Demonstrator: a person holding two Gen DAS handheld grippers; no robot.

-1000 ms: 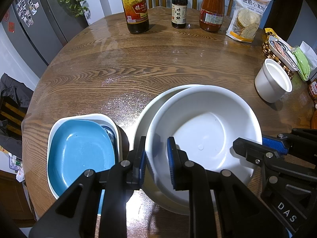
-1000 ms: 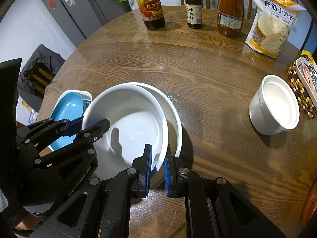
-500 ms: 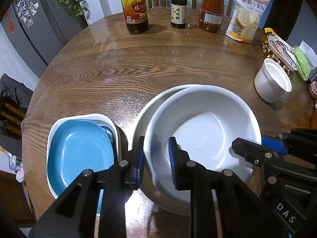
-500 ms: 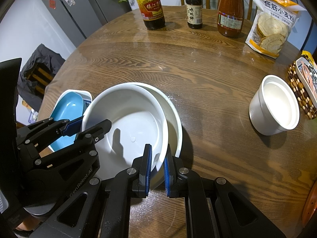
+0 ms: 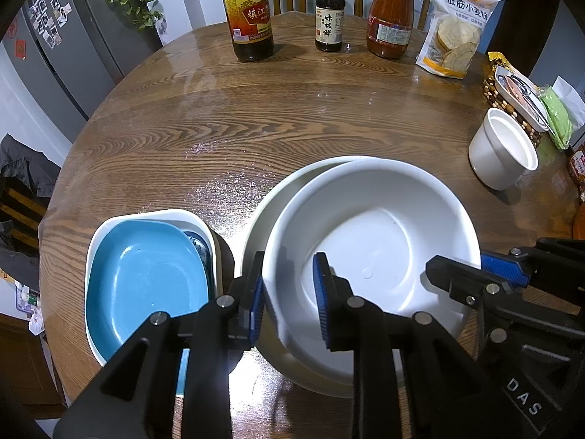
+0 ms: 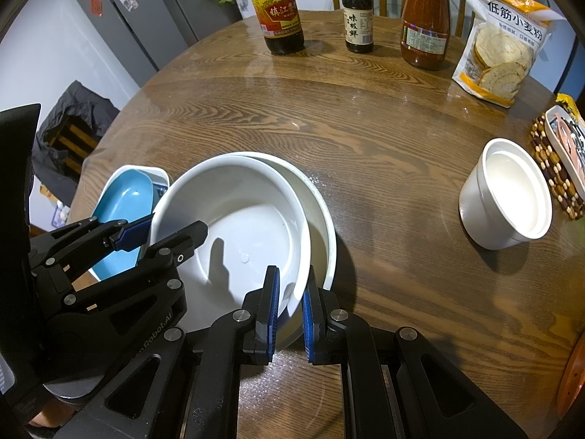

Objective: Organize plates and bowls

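A large white bowl (image 5: pixel 369 256) sits nested inside a second white bowl (image 5: pixel 289 186) on the round wooden table. My left gripper (image 5: pixel 289 292) straddles the inner bowl's left rim, and the blue pads stand a little apart from it. My right gripper (image 6: pixel 290 301) straddles the same bowl (image 6: pixel 237 226) at its right rim, with gaps at the pads; the outer bowl's rim (image 6: pixel 325 219) shows beside it. A blue plate (image 5: pixel 142 274) lies in a white dish (image 5: pixel 153 216) at the left. A white cup (image 6: pixel 508 194) stands at the right.
Three bottles (image 5: pixel 252 18) and a flour bag (image 5: pixel 457 33) stand along the table's far edge. A beaded mat with a small tray (image 5: pixel 519 91) lies at the right edge. A fridge (image 5: pixel 65 44) and chairs stand behind the table.
Both grippers have opened slightly around the inner bowl's rim. The bowl has settled a little lower into the outer bowl.
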